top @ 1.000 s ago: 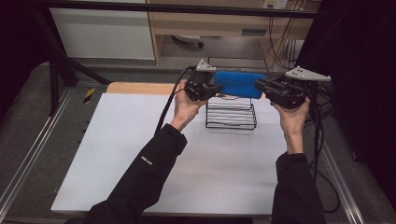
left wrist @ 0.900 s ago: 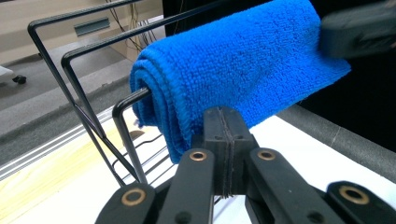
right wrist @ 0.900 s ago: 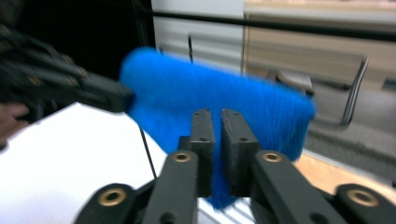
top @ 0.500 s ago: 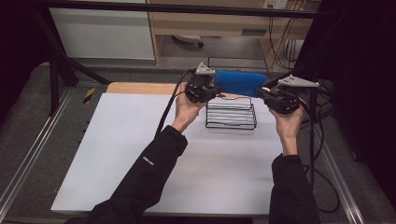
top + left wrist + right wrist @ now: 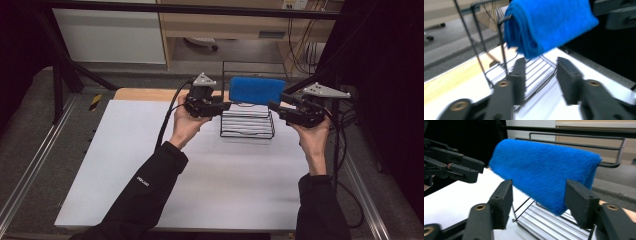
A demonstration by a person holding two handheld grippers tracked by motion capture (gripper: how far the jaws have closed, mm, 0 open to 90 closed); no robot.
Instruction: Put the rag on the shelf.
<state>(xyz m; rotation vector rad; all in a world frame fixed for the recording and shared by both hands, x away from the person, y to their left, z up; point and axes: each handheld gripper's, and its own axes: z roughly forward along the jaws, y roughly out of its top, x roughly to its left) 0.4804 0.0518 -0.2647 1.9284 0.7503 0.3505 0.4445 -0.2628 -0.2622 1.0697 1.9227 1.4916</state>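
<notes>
In the high view, a folded blue towel (image 5: 257, 90) hangs over the top bar of a black wire rack (image 5: 247, 122) at the far middle of the white table (image 5: 150, 190). The towel's long axis runs across the table, from one gripper to the other. The left gripper (image 5: 222, 106) sits just beside its left end and the right gripper (image 5: 276, 106) just beside its right end, about equally near. Both have just been opening, their jaws apart and holding nothing, the towel resting on the bar alone. Near the person the table is bare, leaving open room to draw back; the far table edge lies close behind the rack.

In the left gripper view, the left gripper (image 5: 541, 80) stands moderately wide, with nothing between its pads. The towel (image 5: 549, 23) lies above and ahead, and the rack's wires (image 5: 499, 47) are close by the left jaw.

In the right gripper view, the right gripper (image 5: 539, 202) is parted, and the towel's (image 5: 544, 172) lower corner hangs between the jaws, apparently untouched. The left gripper (image 5: 475, 173) shows beyond, at the far end.
</notes>
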